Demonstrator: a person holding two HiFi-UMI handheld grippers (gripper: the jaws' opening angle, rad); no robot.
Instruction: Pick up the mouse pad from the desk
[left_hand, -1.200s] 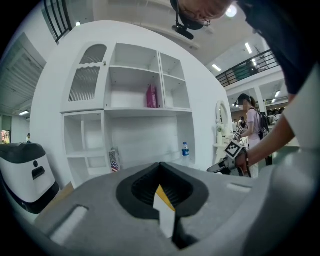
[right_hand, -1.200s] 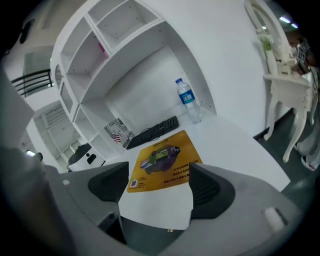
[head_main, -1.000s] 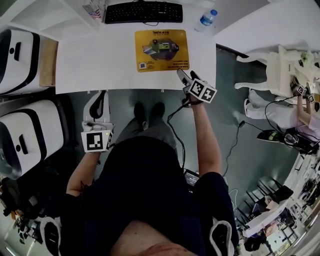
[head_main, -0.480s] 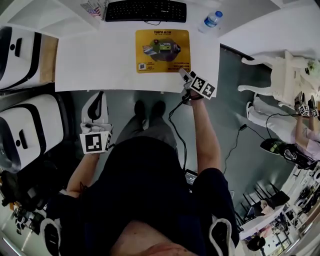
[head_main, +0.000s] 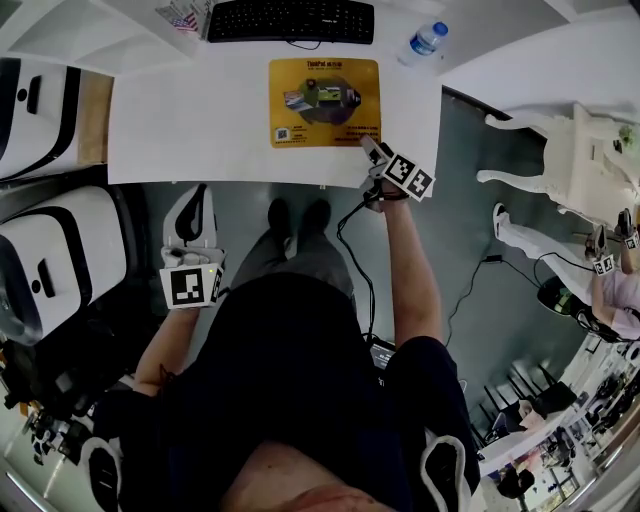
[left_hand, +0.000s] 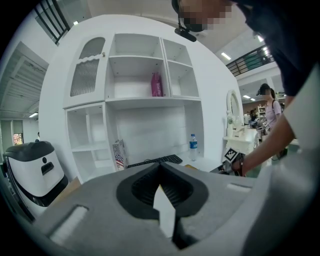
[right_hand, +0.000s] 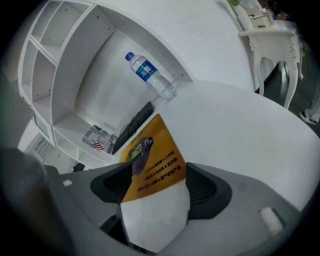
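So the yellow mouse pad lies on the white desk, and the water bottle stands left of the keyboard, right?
No: the water bottle stands right of the keyboard, not left, as the head view shows. The yellow mouse pad does lie on the white desk.

1. Head view: overhead, facing steeply down; the surface (head_main: 180, 110) lies far off along the top edge.
2. Left gripper view: low, level, distant from the keyboard (left_hand: 155, 161).
3. Right gripper view: close over the surface; bottle (right_hand: 150, 75) shared by all.
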